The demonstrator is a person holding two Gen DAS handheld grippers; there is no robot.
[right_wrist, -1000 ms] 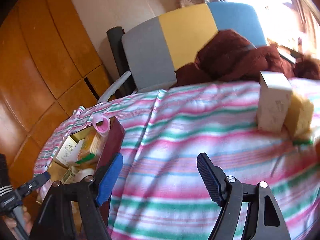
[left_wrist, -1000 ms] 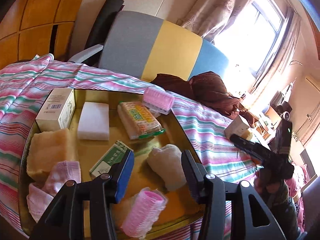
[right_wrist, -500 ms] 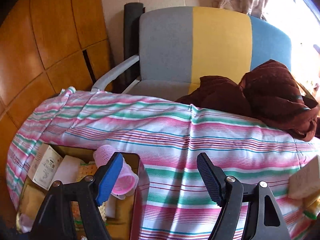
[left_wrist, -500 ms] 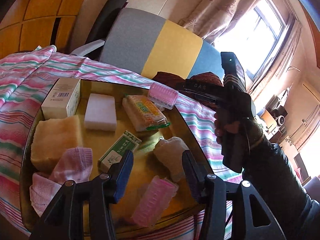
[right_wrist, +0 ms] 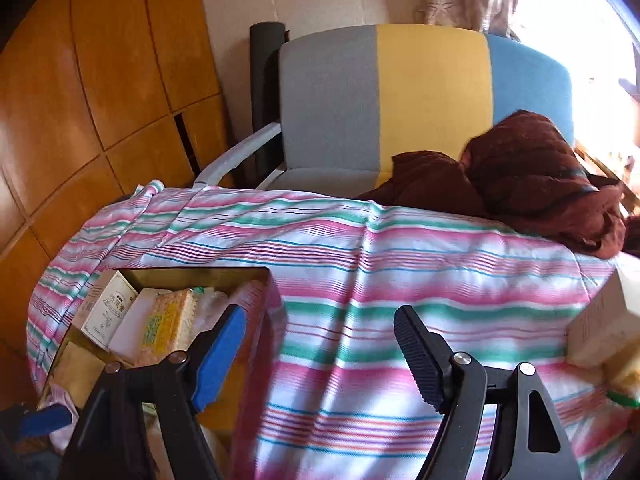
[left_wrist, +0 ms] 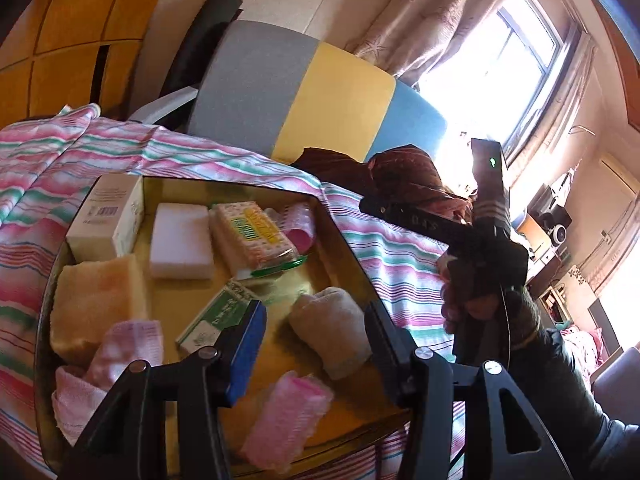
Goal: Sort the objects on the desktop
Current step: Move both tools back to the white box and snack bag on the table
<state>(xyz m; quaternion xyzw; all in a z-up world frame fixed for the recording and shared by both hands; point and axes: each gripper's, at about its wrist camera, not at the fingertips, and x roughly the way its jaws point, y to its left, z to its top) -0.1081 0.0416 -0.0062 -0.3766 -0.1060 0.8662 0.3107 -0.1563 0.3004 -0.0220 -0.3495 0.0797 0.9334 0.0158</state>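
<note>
Left gripper (left_wrist: 316,344) and right gripper (right_wrist: 320,352) — both released, empty, above tray (left_wrist: 344,240)

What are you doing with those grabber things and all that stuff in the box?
A person is sorting small things into a gold tray on a striped cloth. The tray already holds sponges, boxes, small towels and pink hair rollers. One pink hair roller lies at the tray's far edge. The left gripper hangs open over the tray with nothing in it. The right gripper is open and empty too, above the cloth beside the tray. A white box on the cloth is not yet in the tray.
</note>
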